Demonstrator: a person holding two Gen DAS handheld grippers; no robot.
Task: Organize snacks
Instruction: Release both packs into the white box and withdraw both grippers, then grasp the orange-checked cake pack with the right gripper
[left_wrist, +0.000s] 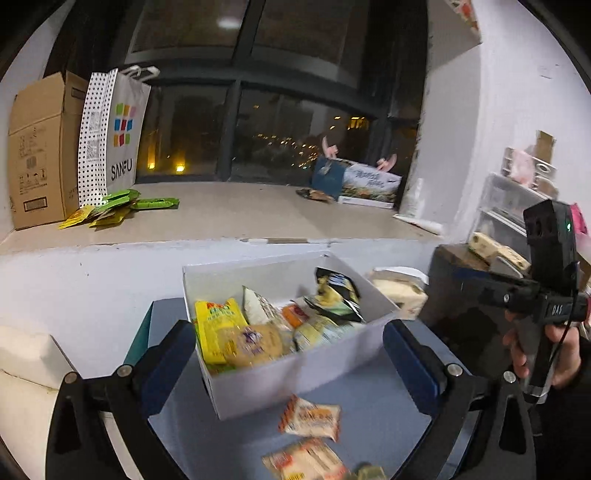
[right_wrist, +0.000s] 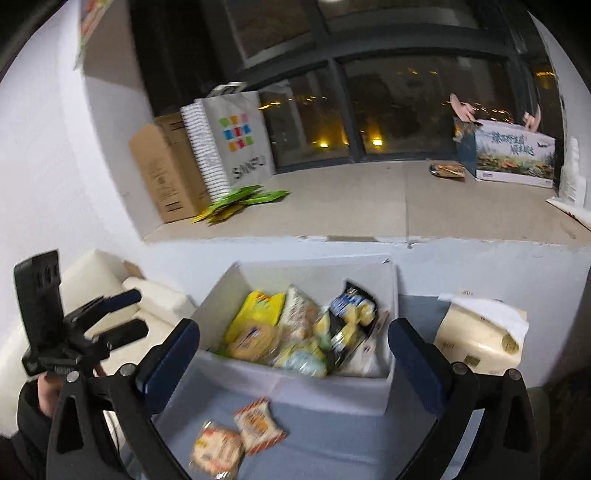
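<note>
A white open box (left_wrist: 295, 380) (right_wrist: 295, 391) sits on a grey-blue table and holds several snack packets, among them a yellow one (left_wrist: 218, 325) (right_wrist: 260, 308) and a black one (left_wrist: 338, 291) (right_wrist: 351, 317). Two orange-and-white packets (left_wrist: 312, 417) (right_wrist: 258, 424) lie on the table in front of the box. My left gripper (left_wrist: 291, 350) is open and empty, held above the box's front. My right gripper (right_wrist: 295, 350) is open and empty, also above the box's front. Each gripper shows in the other's view, the right one (left_wrist: 546, 295) and the left one (right_wrist: 110, 314).
A wide window ledge (left_wrist: 240, 218) runs behind the table, with a cardboard box (left_wrist: 40, 151), a white shopping bag (left_wrist: 118, 129), green packets (left_wrist: 118, 206) and a printed box (left_wrist: 365, 181). A tissue pack (right_wrist: 480, 332) lies right of the box. White foam (right_wrist: 110, 288) sits to the left.
</note>
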